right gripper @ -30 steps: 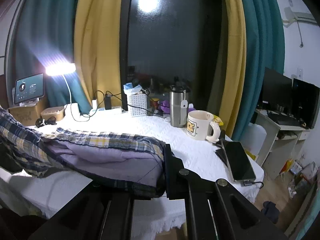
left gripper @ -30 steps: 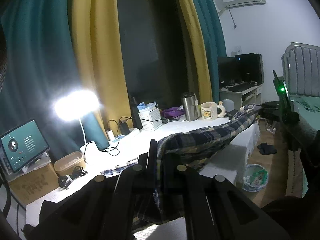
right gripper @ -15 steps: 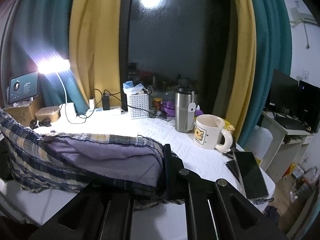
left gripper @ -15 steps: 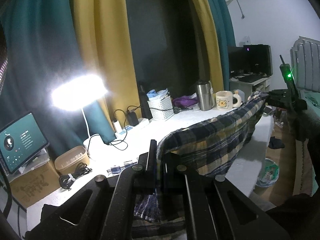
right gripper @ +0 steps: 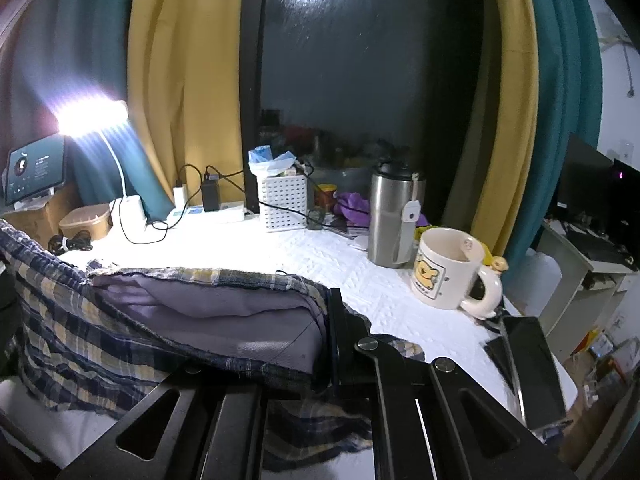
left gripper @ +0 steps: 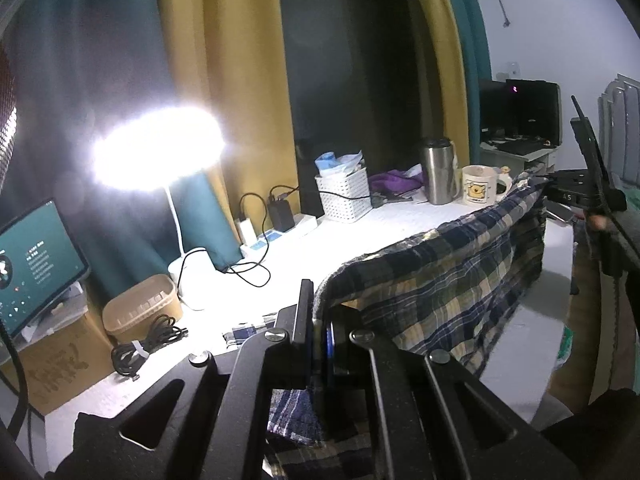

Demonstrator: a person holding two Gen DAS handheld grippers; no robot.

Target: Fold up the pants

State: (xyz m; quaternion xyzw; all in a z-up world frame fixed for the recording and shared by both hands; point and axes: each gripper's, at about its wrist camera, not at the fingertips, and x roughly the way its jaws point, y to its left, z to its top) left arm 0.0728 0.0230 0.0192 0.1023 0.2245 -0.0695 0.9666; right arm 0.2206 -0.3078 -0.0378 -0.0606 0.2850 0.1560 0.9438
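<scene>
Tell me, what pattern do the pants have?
The pants are plaid in navy, beige and yellow, best seen from the left wrist.

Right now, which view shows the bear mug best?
The right wrist view: the bear mug stands close and whole on the white table, print and handle clear. In the left wrist view it is small and distant, its base hidden behind the plaid pants.

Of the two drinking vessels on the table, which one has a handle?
The white mug, with a bear picture, has the handle, which points right. The steel tumbler behind it on the left is taller, has a dark lid and shows no handle.
</scene>
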